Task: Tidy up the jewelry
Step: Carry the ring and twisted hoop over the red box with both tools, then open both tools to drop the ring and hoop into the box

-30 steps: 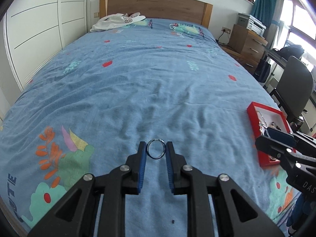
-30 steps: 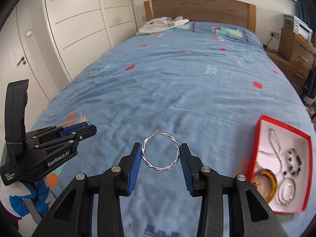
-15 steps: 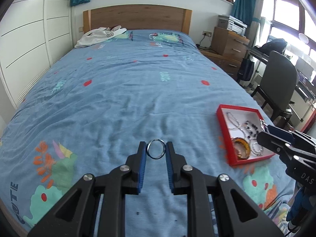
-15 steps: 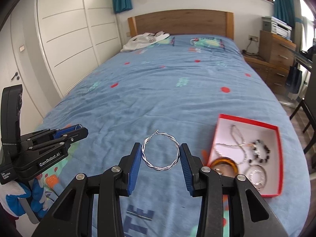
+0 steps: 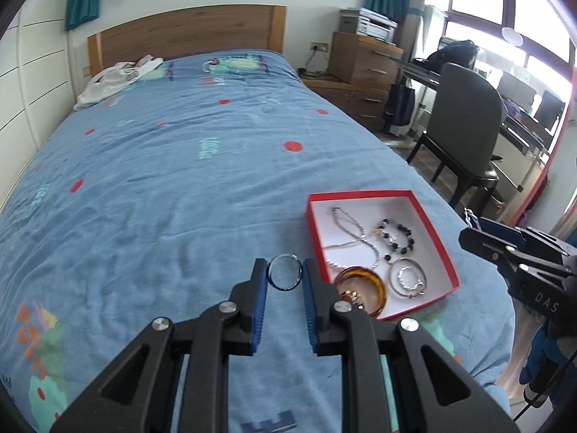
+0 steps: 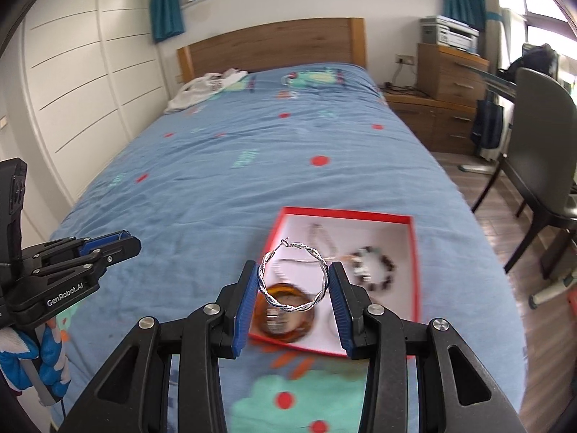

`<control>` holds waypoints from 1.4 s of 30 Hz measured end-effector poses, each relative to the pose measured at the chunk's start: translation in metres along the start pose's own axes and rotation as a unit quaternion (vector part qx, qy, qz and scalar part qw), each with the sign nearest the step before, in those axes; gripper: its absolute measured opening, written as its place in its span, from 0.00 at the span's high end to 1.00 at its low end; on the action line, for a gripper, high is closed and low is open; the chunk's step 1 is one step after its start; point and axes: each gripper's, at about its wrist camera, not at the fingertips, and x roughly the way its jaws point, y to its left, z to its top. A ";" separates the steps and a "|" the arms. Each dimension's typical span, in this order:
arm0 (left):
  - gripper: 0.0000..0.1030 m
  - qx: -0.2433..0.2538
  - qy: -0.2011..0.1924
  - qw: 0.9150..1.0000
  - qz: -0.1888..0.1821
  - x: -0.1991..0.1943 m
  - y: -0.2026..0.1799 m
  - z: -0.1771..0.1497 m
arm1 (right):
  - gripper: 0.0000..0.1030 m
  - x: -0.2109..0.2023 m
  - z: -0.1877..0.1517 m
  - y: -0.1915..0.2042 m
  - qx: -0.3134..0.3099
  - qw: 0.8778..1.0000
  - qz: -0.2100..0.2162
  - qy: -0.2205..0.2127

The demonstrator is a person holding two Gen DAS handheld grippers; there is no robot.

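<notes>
The red box (image 5: 383,252) lies open on the blue bedspread (image 5: 180,198), near the bed's foot and toward the side where the chair (image 5: 465,133) stands. Inside the box, on its white floor, lie a pale bead necklace (image 5: 348,232) toward the far wall, a dark bead bracelet (image 5: 398,234) beside it, an amber bangle (image 5: 364,287) in the near corner and a silver bangle (image 5: 407,276) just beside that. Just outside the box's near left wall, the left gripper (image 5: 285,276) is clamped on a small dark metal ring (image 5: 285,272), which stands upright between the blue pads with both pads touching its rim, held above the bedspread. The right gripper (image 6: 294,283) is closed on a twisted silver hoop (image 6: 294,278), wider than the ring, pinched at both sides by its blue pads; in its own view the hoop hangs in front of the box's near half, over the amber bangle. From the left wrist view the right gripper shows to the right of the box, past the bed's edge. Far beyond the box, by the wooden headboard (image 5: 187,32), a white garment (image 5: 115,79) lies crumpled on the bedspread.
</notes>
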 end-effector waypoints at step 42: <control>0.82 0.083 0.117 0.989 -0.032 0.220 -0.080 0.015 | 0.62 0.182 -0.002 -0.086 -0.070 0.987 0.012 0.142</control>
